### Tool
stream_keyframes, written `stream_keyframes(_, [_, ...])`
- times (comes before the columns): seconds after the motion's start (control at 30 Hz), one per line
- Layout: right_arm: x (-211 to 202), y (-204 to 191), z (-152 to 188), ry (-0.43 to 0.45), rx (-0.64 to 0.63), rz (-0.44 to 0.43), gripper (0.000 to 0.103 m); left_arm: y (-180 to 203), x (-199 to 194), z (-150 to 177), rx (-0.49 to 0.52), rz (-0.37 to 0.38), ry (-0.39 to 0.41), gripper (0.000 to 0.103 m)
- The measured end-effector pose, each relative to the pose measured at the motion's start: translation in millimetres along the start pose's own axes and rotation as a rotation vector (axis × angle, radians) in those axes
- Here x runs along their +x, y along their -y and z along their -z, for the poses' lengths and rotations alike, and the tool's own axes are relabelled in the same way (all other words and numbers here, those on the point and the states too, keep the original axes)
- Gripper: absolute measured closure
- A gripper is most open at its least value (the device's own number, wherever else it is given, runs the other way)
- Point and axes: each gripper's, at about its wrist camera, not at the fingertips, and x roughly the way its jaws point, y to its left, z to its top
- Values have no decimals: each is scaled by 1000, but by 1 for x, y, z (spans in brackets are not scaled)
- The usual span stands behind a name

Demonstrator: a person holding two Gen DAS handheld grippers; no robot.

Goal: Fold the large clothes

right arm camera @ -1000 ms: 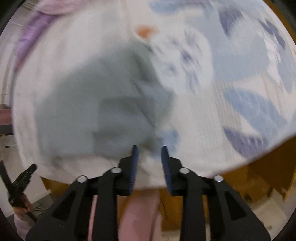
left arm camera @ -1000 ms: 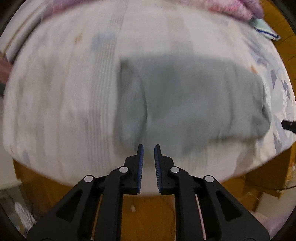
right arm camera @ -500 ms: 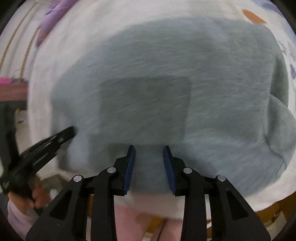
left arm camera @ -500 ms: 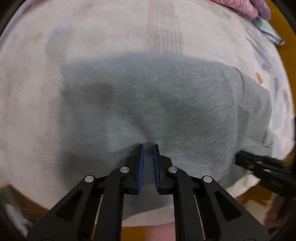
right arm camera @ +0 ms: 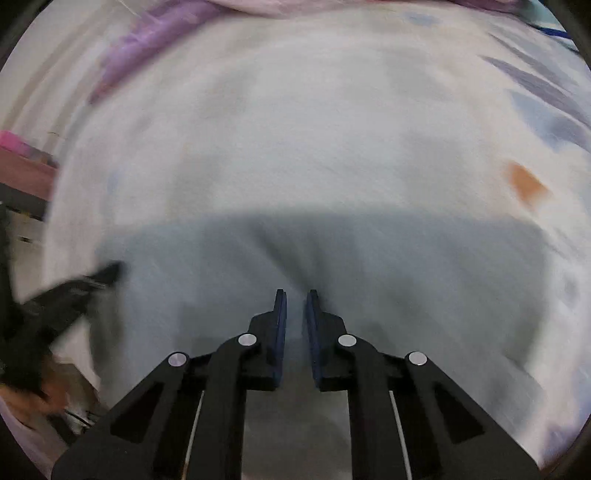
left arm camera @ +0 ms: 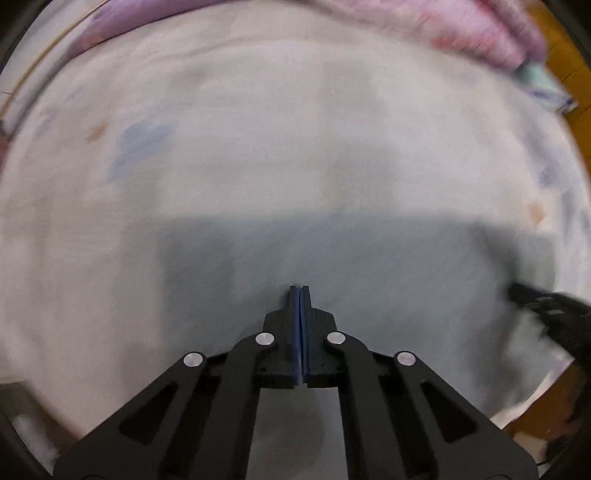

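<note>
We are holding 2 grippers low over the near edge of a grey garment [left arm camera: 332,258], which is lying on a bed cover [left arm camera: 258,129] with pale blue and orange prints.

The left gripper [left arm camera: 299,291] is clenched: its blue pads are pressed together, and we judge that a thin edge of the cloth is pinched between them, though the blur is hiding the cloth itself there. The right gripper [right arm camera: 295,295] is showing a narrow gap between its pads; the grey cloth is rising into that gap, so we judge it is grasping a thicker fold, but we cannot tell this for sure.

The garment is spreading forward and sideways from both jaws. Its long axis is running left to right, across the fingers. Both hands are equally near to its near edge, so the coming fold is probably carrying this edge forward to the far edge.

Compared with 0.5 s ago, the left jaws are now closed, the right jaws are narrower, and the far edge of the garment is appearing much lower in both views. At the far end a pink blanket [left arm camera: 480,33] is lying.
</note>
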Motion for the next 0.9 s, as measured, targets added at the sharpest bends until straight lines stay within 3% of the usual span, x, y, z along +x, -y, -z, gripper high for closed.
stream_keyframes(0.1, [15, -12, 28, -132, 33, -132, 87, -3, 16, 35, -73, 69, -172, 101])
stream_keyframes(0.13, [27, -17, 39, -174, 23, -128, 87, 1, 23, 45, -69, 76, -203, 101])
stream_keyframes(0.2, [34, -17, 52, -168, 28, -86, 88, 15, 34, 69, -5, 42, -232, 101])
stream_keyframes(0.3, [23, 7, 55, -232, 207, -126, 88, 17, 25, 79, -3, 59, -276, 101])
stream_keyframes(0.4, [-4, 14, 46, -222, 174, -88, 81, 19, 3, 76, 16, 58, -241, 99])
stream_keyframes(0.43, [-16, 24, 40, -195, 203, -108, 61, 22, -5, 73, 19, 71, -229, 97])
stream_keyframes(0.47, [-24, 36, 31, -169, 235, -125, 28, 25, -11, 71, 14, 77, -220, 97])
stream_keyframes(0.5, [-33, 48, 26, -130, 264, -141, 19, 29, -17, 67, 10, 88, -207, 97])
stream_keyframes(0.63, [-57, 98, -5, -19, 296, -120, 15, 50, -37, 48, 14, 96, -143, 96])
stream_keyframes(0.73, [-45, 134, -28, 47, 247, -100, 10, 66, -44, 32, 7, 100, -81, 94])
stream_keyframes(0.87, [1, 163, -49, 19, 224, -181, 10, 86, -33, 6, -18, 93, -49, 93])
stream_keyframes(0.9, [1, 173, -39, 10, 205, -196, 10, 92, -30, 2, -21, 79, -42, 93])
